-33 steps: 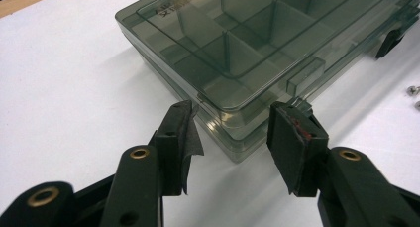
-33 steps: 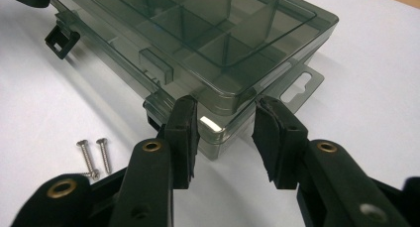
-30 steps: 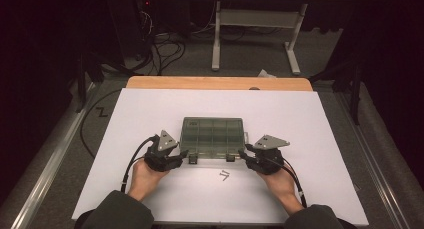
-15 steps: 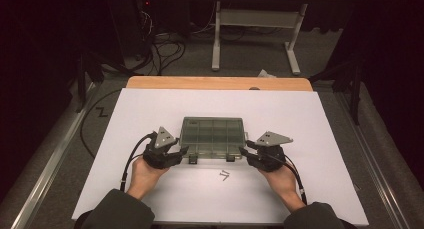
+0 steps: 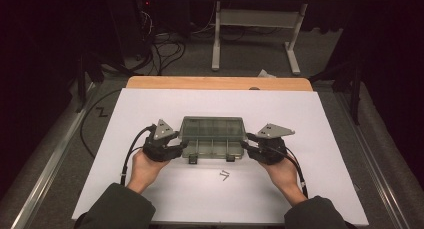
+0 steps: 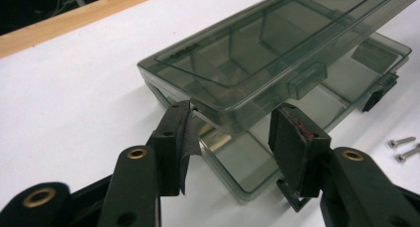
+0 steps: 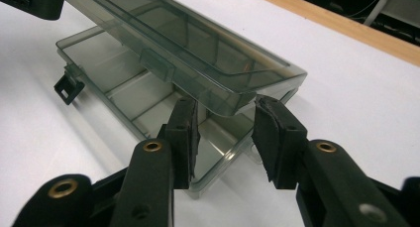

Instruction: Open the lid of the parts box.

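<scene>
A: What's the biggest thing there?

B: The table (image 5: 150,82), wooden at its far edge, with a large white sheet (image 5: 320,134) over nearly all of its top.

A: And on the sheet?

B: A smoky see-through plastic box (image 5: 212,137) sits in the middle of it, near the person's side. Its lid (image 6: 277,43) is hinged at the far side and lifted partway, so the front edge stands clear of the tray (image 7: 124,83) below. The tray is split into compartments, and two small black latches hang at its front edge.

A: Where are the grippers?

B: One at each end of the box. The left gripper (image 5: 176,148) is at the box's left end, the right gripper (image 5: 246,148) at its right end, each held in a hand coming in from the bottom.

A: Are they holding anything?

B: In the left gripper view the jaws stand partly apart, with the lid's raised corner between them; one pad (image 6: 181,133) looks to touch the lid's edge, the other sits just beside it. I cannot tell whether they press on it. In the right gripper view it is much the same: jaws partly apart, the lid's near corner between the pads (image 7: 184,133), and whether they squeeze it I cannot tell.

A: Anything smaller?

B: Two little screws (image 5: 224,176) lie on the sheet just in front of the box.
</scene>
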Tool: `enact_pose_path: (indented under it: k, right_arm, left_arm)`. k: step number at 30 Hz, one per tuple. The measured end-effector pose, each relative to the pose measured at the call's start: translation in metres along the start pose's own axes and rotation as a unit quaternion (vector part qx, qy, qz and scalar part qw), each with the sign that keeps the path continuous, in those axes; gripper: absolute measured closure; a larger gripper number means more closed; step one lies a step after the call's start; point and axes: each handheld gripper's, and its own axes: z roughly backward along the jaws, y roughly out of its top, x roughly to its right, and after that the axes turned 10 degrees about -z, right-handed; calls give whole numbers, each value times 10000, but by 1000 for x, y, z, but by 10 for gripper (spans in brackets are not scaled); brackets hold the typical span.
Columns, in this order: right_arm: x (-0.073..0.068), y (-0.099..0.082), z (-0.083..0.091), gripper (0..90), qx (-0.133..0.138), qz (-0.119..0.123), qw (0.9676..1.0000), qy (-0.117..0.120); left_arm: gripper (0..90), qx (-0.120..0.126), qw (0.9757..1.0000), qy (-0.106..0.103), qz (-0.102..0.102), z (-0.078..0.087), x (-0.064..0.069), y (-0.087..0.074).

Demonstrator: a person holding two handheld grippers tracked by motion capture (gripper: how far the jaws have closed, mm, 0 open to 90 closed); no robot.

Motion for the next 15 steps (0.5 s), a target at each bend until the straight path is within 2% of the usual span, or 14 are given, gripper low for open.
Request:
enact_pose_path:
  k: [7,11,15]
  right_arm:
    - [4,11,0,652,41,1,10000,5]
    - [7,19,0,665,86,-18,10000,-19]
    - [10,26,0,675,141,-45,9999,-7]
  left_arm:
    - [518,141,9998,-36,150,-2,-9,5]
    - [514,138,9998,-32,135,-3,-14,12]
    - [513,164,9996,-62,209,-4,-20,19]
